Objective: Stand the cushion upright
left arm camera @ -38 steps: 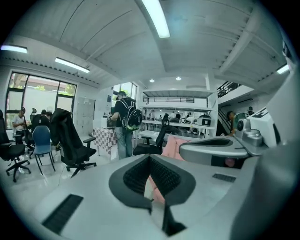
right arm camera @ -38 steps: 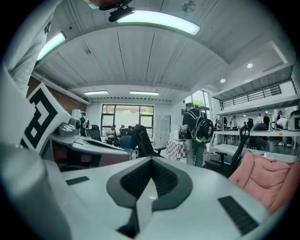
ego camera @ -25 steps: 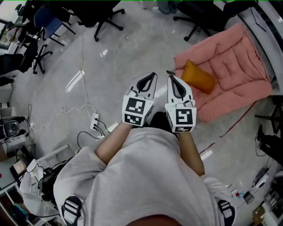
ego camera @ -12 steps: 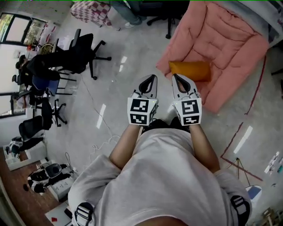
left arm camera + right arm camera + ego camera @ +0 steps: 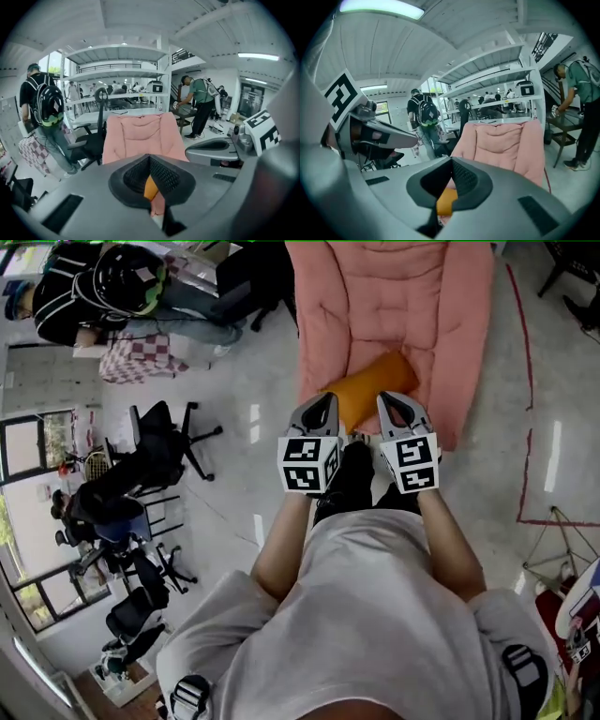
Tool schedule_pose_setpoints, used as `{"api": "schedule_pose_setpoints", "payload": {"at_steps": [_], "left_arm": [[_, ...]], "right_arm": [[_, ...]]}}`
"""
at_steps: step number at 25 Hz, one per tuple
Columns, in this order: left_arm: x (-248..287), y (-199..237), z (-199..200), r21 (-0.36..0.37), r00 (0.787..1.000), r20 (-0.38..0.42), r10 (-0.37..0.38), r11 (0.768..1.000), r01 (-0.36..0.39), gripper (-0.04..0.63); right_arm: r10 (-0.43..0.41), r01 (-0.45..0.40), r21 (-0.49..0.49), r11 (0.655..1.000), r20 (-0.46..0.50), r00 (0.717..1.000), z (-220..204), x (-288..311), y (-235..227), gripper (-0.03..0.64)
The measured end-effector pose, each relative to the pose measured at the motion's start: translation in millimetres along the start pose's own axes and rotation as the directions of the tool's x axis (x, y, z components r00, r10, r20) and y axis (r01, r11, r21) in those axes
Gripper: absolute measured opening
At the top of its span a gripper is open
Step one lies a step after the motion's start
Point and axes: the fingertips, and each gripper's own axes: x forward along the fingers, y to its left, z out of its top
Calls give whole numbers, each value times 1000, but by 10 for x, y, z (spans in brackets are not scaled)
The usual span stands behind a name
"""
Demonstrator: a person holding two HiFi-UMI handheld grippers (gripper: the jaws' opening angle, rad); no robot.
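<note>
The left tongs [image 5: 324,401] are pressed together with nothing between them; their own view shows the two dark ribbed pads meeting at the tip [image 5: 149,158]. The right tongs [image 5: 388,398] are likewise closed and empty, pads together [image 5: 451,163]. Both point forward and somewhat down, side by side, each carrying its marker cube close to the person's hands.

Just past both tips lies the orange cushion [image 5: 372,388]. It rests flat on the front of the seat of the pink chair [image 5: 394,306], slanted, with its right end farther up the seat than its left. From above, the left tip overlaps the cushion's left end and the right tip its near right edge; whether either touches it I cannot tell. In each gripper view only a sliver of the cushion [image 5: 150,187] [image 5: 446,199] shows below the closed pads, with the chair's padded back [image 5: 140,136] [image 5: 506,140] rising behind.

The pink chair stands on a pale glossy floor [image 5: 244,409]. To the chair's left a person with a black backpack [image 5: 122,277] stands next to a checked bag [image 5: 141,357], and nearer the camera on that side is a cluster of black office chairs [image 5: 159,451]. To the chair's right a red line [image 5: 525,381] runs along the floor. Behind the chair are white shelves [image 5: 122,70], and to their right a person in a green shirt [image 5: 201,93] bends over a dark tabletop
</note>
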Motion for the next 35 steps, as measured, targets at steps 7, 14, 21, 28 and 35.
{"api": "schedule_pose_setpoints", "payload": {"at_steps": [7,14,21,28,35], "left_arm": [[653,27,-207,50,976,-121,-183,981,190,12],[1440,259,-547,114,898,-242,-366,909,401,12],[2239,402,-1216,189,771,-431,-469,788,585,12],[2641,400,-1802,132,571,-637,-517,657,742,12],[3077,529,-2264,164,469,-788,-399,598,784,13]], "right_arm": [[-136,142,72,987,-88,987,-355,347,-315,8],[-180,242,211,947,-275,944,-1163,864,-667,8],[-304,425,401,811,-331,893,-1868,990,-1021,8],[-308,500,554,666,-407,860,-2650,1075,-695,9],[-244,492,629,602,-442,863,-3124,1422,-434,9]]}}
